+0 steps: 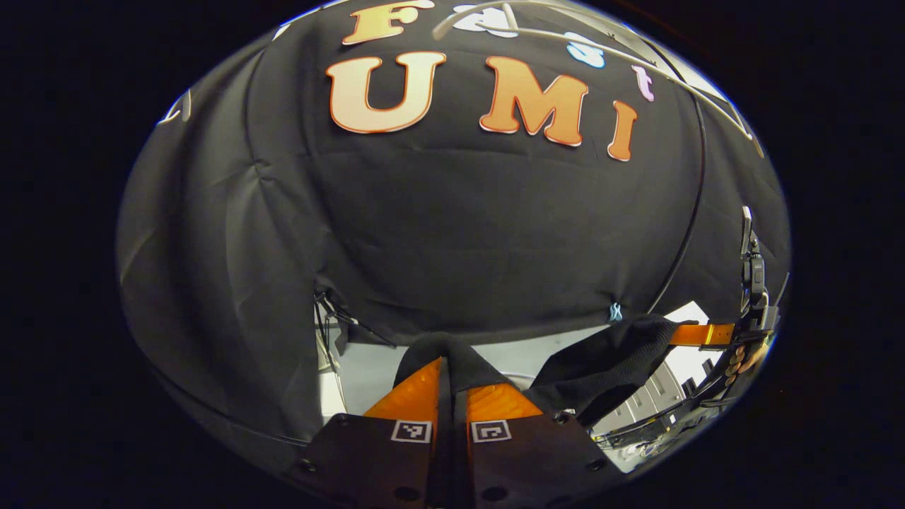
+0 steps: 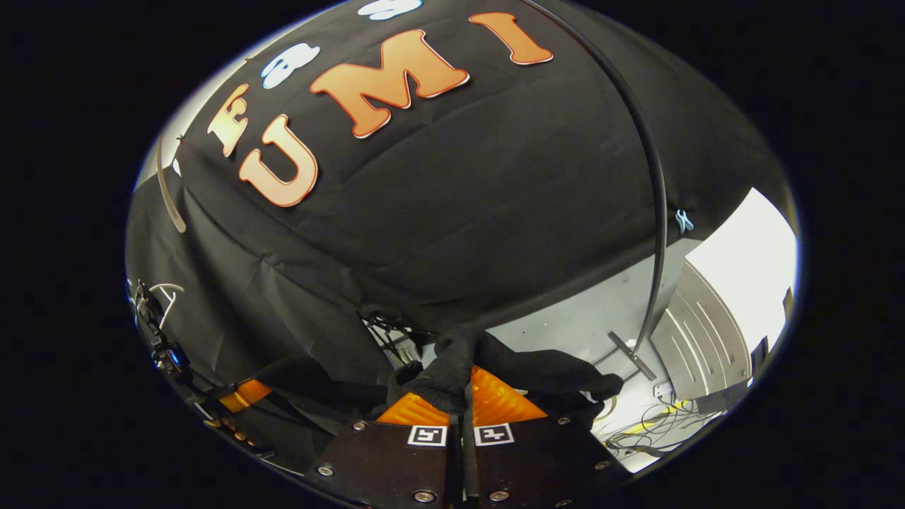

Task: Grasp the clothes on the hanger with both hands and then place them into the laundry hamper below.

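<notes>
Left gripper [image 1: 450, 382] clamped on black garment [image 1: 601, 360], pointing at the booth wall. Right gripper [image 2: 466, 396] likewise pinches the garment, tilted.

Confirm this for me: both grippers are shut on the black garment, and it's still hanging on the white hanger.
Not quite. Both grippers are shut on the black garment, but it is off the white hanger, which sits bare up at the top of the left gripper view. The cloth is stretched between the left gripper and the right gripper.

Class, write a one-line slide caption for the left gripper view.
Left gripper shut on black garment, stretched across to right gripper.
</notes>
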Demonstrator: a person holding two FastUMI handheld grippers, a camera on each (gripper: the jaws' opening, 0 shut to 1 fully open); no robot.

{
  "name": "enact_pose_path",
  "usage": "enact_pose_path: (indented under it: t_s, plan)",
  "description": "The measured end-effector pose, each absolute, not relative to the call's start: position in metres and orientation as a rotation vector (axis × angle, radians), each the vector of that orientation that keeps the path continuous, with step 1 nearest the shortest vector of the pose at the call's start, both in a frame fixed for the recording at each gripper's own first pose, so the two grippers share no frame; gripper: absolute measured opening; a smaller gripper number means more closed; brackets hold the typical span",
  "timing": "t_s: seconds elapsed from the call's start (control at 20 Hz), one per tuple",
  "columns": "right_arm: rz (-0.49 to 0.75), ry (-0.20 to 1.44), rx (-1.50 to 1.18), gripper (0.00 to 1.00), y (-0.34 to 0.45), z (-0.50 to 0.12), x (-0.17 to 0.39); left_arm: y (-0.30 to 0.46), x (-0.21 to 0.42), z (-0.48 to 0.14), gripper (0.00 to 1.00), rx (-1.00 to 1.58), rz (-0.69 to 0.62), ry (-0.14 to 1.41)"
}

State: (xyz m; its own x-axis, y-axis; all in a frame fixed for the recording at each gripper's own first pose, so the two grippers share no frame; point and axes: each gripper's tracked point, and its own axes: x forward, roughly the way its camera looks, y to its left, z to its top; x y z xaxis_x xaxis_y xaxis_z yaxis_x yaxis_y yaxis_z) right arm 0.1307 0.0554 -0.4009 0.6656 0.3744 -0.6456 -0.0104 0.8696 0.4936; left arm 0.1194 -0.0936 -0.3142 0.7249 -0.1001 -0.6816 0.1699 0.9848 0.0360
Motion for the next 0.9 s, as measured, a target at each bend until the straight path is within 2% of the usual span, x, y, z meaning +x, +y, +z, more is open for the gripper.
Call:
enact_pose_path:
  t_s: [0.25, 0.6, 0.75, 0.8, 0.9]
  plan:
    - [0.196, 0.877, 0.448, 0.01, 0.063, -0.424, 0.121, -0.096, 0.112, -0.344, 0.07, 0.107, -0.129, 0.829]
    - [0.122, 0.963, 0.414, 0.10, 0.061, -0.464, 0.109, -0.100, 0.091, -0.379, 0.07, 0.173, -0.091, 0.947]
    - [0.108, 0.991, 0.398, 0.10, 0.058, -0.474, 0.102, -0.114, 0.084, -0.397, 0.12, 0.098, -0.110, 1.020]
    - [0.109, 0.993, 0.401, 0.10, 0.058, -0.476, 0.102, -0.117, 0.084, -0.407, 0.16, 0.075, -0.121, 1.044]
    - [0.114, 0.992, 0.413, 0.13, 0.061, -0.475, 0.105, -0.119, 0.081, -0.415, 0.38, 0.070, -0.122, 1.070]
